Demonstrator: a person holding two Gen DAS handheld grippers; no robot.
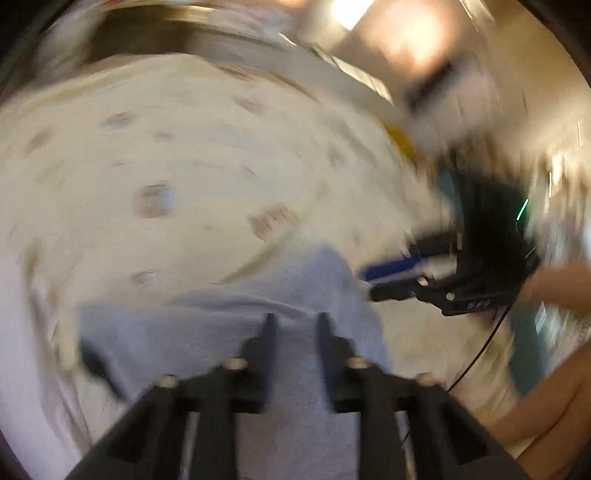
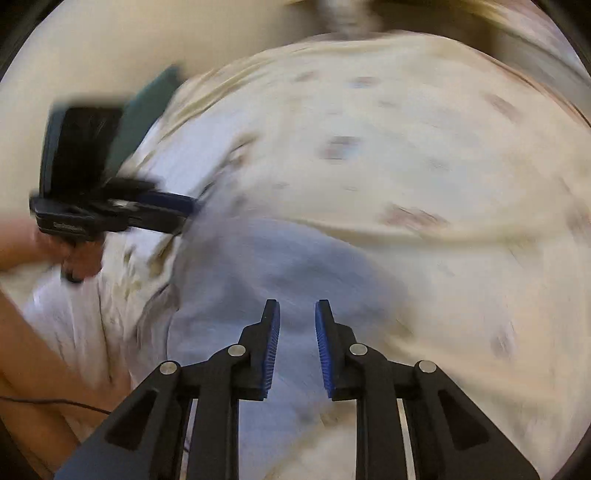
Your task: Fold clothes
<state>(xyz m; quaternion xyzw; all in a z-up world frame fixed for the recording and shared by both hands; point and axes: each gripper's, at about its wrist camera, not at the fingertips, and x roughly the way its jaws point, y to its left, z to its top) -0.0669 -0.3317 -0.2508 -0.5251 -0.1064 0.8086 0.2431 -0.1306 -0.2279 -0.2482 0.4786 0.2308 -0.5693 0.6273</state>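
Cream bedspread (image 2: pixel 424 155) with small faded motifs covers the bed, much blurred. Pale lilac-grey garment (image 2: pixel 280 258) lies on it at the near edge, below both grippers: judged light, soft and limp, best pinched at a hem or corner. Left gripper (image 1: pixel 295 321) and right gripper (image 2: pixel 297 314): fingers spread, holding nothing.

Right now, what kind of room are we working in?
Probably a bedroom: a cream patterned bedspread covers a wide soft surface, a pale blue garment lies on it, and a ceiling light shows indoors.
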